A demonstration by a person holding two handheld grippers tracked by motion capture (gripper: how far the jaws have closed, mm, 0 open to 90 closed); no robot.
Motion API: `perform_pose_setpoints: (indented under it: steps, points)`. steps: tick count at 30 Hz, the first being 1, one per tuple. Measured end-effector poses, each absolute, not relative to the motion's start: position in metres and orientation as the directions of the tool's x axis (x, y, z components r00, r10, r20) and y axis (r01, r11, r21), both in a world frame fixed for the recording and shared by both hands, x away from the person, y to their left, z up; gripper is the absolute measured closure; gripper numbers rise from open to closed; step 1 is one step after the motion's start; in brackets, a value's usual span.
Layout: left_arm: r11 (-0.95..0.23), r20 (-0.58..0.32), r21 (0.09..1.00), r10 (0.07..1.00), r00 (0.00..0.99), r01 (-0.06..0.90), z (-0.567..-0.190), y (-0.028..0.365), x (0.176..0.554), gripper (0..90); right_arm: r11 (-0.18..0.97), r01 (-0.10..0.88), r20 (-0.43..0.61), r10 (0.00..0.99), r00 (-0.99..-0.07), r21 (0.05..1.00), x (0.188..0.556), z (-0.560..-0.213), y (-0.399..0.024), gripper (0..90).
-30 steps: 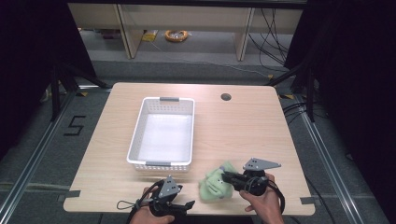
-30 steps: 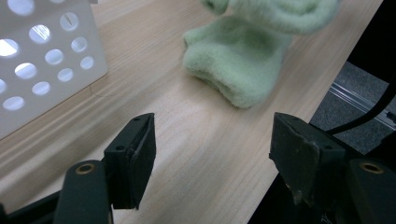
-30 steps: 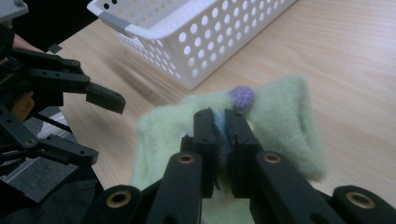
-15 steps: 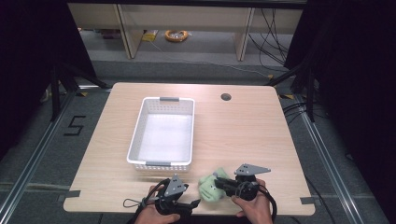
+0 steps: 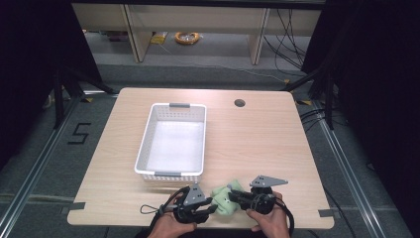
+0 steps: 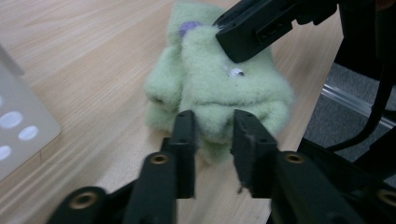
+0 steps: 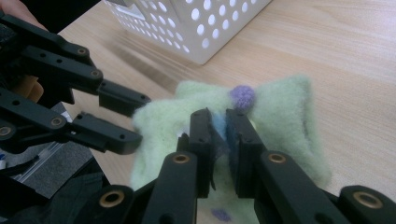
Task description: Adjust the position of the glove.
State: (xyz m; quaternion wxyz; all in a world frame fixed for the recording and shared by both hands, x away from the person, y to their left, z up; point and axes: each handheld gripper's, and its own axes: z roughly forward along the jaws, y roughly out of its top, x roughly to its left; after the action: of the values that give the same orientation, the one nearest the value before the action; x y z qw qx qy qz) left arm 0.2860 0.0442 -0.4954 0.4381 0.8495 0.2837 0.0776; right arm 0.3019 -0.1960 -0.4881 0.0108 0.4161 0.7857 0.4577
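Observation:
A pale green plush toy (image 5: 223, 199) with a purple pompom (image 7: 242, 96) lies near the table's front edge. My right gripper (image 5: 234, 197) comes at it from the right. Its jaws (image 7: 218, 127) are pinched on the plush fabric, with a bit of blue showing between them. My left gripper (image 5: 210, 207) reaches in from the left, open. In the left gripper view its jaws (image 6: 214, 135) straddle the toy's (image 6: 219, 88) near edge. In the right gripper view the two fingertips (image 7: 135, 99) touch the toy's side.
A white perforated basket (image 5: 171, 106) stands empty just behind the toy, its long side running away from me; its corner (image 7: 196, 28) is close to both grippers. A cable hole (image 5: 239, 103) sits at the back of the wooden table (image 5: 257, 144).
The right gripper has shifted slightly left and toward the front edge with the toy. The left gripper has moved right until its open jaws reach the toy.

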Motion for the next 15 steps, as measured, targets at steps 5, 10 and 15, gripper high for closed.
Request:
perform_pose_setpoints:
  steps: [5, 10, 15]
  points:
    - [-0.455, -0.098, 0.801, 0.541, 0.835, 0.389, -0.490, 0.043, 0.288, 81.5, 0.259, 0.625, 0.340, 0.656, -0.673, 0.737, 0.301, -0.485, -0.197, 84.3]
    - [-0.418, -0.124, 0.814, 0.553, 0.824, 0.403, -0.479, 0.047, 0.297, 83.0, 0.240, 0.621, 0.348, 0.655, -0.671, 0.746, 0.295, -0.481, -0.200, 84.5]
    - [-0.422, -0.147, 0.800, 0.551, 0.822, 0.426, -0.481, 0.047, 0.306, 83.1, 0.216, 0.646, 0.384, 0.653, -0.653, 0.732, 0.285, -0.481, -0.198, 84.7]
